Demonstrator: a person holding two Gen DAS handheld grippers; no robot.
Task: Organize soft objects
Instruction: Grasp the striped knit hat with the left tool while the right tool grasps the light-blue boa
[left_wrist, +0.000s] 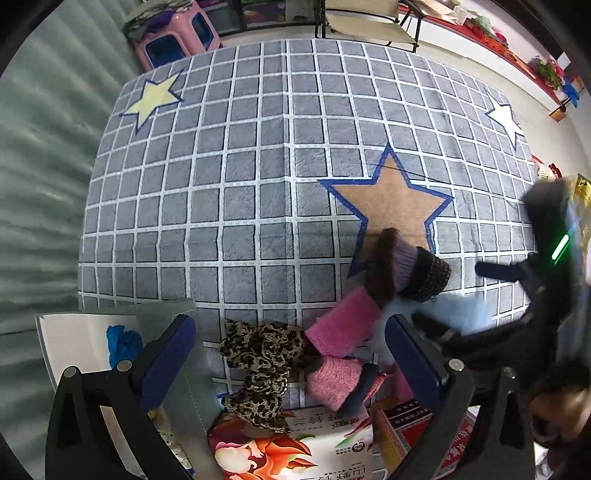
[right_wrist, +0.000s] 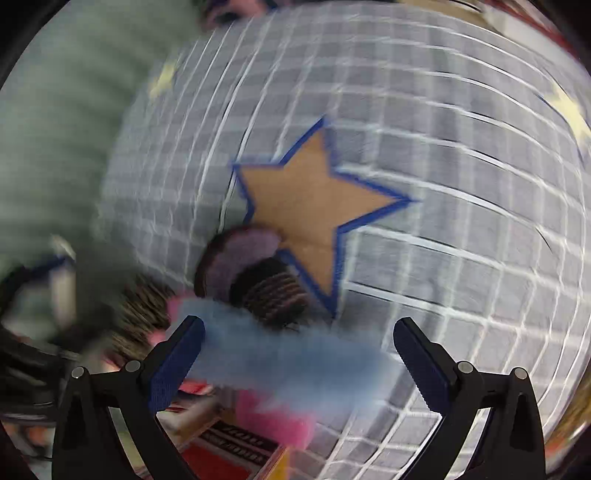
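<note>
A grey checked mat (left_wrist: 240, 206) with star shapes covers the floor. Near its front edge lies a heap of soft things: a leopard-print scrunchie (left_wrist: 258, 354), a pink sponge (left_wrist: 341, 323), a pink knitted piece (left_wrist: 338, 380), and a brown-and-purple knitted roll (left_wrist: 402, 267) overlapping the corner of a tan star (left_wrist: 391, 199). The left gripper (left_wrist: 290, 354) hangs over the heap, fingers spread wide, holding nothing. The right gripper (right_wrist: 299, 354) is also spread wide; a fluffy light-blue cloth (right_wrist: 295, 362) sits between its fingers, though the view is too blurred to tell whether they touch it. Printed packets (left_wrist: 306, 443) lie closest to the cameras.
</note>
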